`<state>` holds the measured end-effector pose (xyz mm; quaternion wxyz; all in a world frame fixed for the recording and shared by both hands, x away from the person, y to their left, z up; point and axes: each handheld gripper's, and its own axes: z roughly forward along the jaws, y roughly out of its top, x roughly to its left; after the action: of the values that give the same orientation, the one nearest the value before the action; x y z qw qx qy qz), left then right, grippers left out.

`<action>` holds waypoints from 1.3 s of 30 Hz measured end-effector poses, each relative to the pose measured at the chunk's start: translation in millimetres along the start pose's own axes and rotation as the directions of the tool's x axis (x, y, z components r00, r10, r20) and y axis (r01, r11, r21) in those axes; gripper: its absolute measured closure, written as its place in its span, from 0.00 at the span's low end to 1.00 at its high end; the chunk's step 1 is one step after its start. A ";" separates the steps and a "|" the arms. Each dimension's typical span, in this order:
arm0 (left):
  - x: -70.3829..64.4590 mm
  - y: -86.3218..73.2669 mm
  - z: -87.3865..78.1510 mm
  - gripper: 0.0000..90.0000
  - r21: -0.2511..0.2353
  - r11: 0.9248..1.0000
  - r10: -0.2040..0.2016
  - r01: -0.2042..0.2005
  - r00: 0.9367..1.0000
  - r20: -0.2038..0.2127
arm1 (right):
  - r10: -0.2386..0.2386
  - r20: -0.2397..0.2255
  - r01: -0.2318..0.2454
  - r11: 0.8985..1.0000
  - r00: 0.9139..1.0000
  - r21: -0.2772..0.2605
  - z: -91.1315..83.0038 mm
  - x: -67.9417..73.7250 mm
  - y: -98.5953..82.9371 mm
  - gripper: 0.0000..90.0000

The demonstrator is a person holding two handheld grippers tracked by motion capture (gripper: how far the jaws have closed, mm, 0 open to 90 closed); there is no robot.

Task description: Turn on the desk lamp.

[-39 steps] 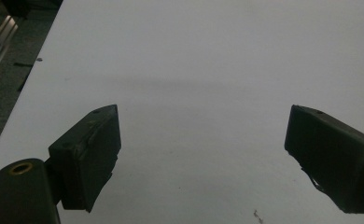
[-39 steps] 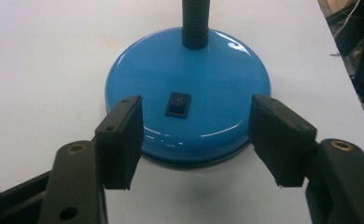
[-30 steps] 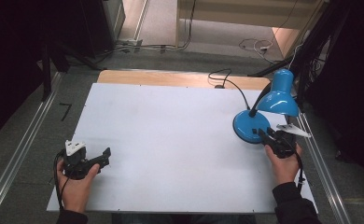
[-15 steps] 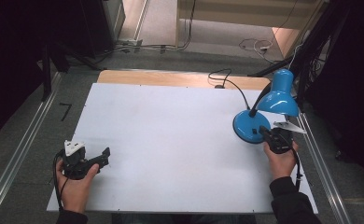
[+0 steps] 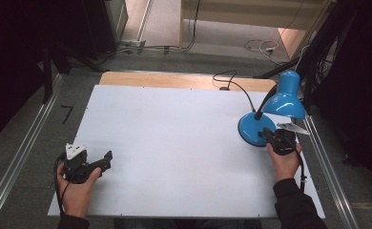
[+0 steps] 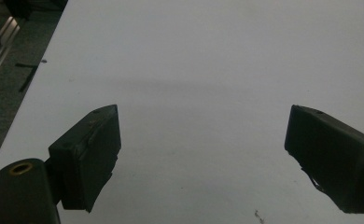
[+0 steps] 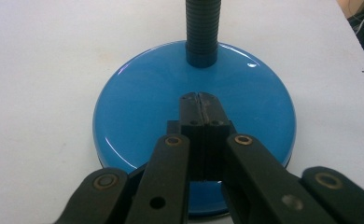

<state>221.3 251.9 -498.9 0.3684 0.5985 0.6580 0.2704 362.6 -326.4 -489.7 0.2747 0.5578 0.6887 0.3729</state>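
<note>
Lamp base [image 7: 138,116] — closed right gripper [image 7: 200,99] seemingly touching.

one lamp [image 5: 274,112] (blue); two tongs [image 5: 105,160]

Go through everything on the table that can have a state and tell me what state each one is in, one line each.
Left gripper: open, jaws wide apart, nothing between them, over bare table.
Right gripper: shut, jaws pressed together, tips over the lamp base.
Blue desk lamp: standing upright, shade tilted down; cannot tell whether it is lit.
Lamp base: flat on the table.
Lamp cable: trails slack toward the far edge.
</note>
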 end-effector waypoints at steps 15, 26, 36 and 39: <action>0.4 0.3 0.0 0.13 0.002 1.000 -0.003 0.003 1.000 -0.001 | 0.004 -0.016 -0.004 1.000 1.000 0.009 3.8 -0.2 -0.7 0.97; 1.3 0.4 -1.1 0.13 -0.004 1.000 -0.007 0.007 1.000 0.002 | -0.018 -0.026 0.019 1.000 0.999 0.022 4.8 1.9 -3.2 0.97; 0.5 0.5 -1.9 0.13 -0.007 1.000 -0.002 0.002 1.000 0.001 | -0.040 -0.008 0.040 0.999 0.999 0.015 3.2 5.4 -5.2 0.98; 0.5 0.5 -2.2 0.13 -0.009 1.000 -0.005 0.005 1.000 0.002 | -0.052 0.002 0.052 0.999 0.999 0.008 2.1 6.8 -6.7 0.98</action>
<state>219.8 252.6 -497.3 0.3725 0.5955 0.6578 0.2720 359.0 -320.1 -496.1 0.2827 0.5412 0.7043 0.3622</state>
